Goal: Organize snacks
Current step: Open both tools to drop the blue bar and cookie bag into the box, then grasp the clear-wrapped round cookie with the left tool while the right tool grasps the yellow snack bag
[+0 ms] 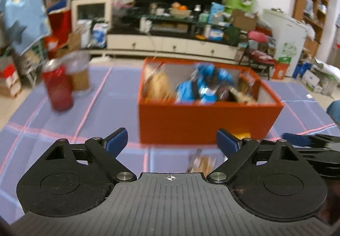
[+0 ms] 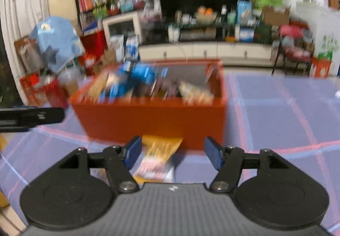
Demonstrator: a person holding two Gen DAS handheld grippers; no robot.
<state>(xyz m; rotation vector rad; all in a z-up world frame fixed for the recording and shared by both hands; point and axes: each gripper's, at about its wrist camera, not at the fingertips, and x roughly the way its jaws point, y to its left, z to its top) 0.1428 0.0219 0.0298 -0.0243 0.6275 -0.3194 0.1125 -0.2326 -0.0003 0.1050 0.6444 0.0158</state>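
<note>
Left gripper [image 1: 171, 140]: jaws spread wide, nothing pinched; a small blurred packet [image 1: 200, 163] lies on the cloth below them.
Right gripper [image 2: 173, 152]: jaws apart, not gripping; an orange packet [image 2: 158, 157] lies flat between them, pads not pressing on it.
Box [image 1: 201, 123]: red, open-topped, on the cloth just beyond both grippers, crammed with blurred snack bags, blue ones in the middle.
Orange packet: its far end is right at the box's front wall.
Can [image 1: 57, 87]: red, upright, left of the box, well apart from it.
Cloth [image 2: 276, 112]: purple check; wide bare stretch right of the box, another between box and can.
Far edge: the cloth ends behind the box, then floor and a cluttered TV cabinet [image 1: 170, 44].
</note>
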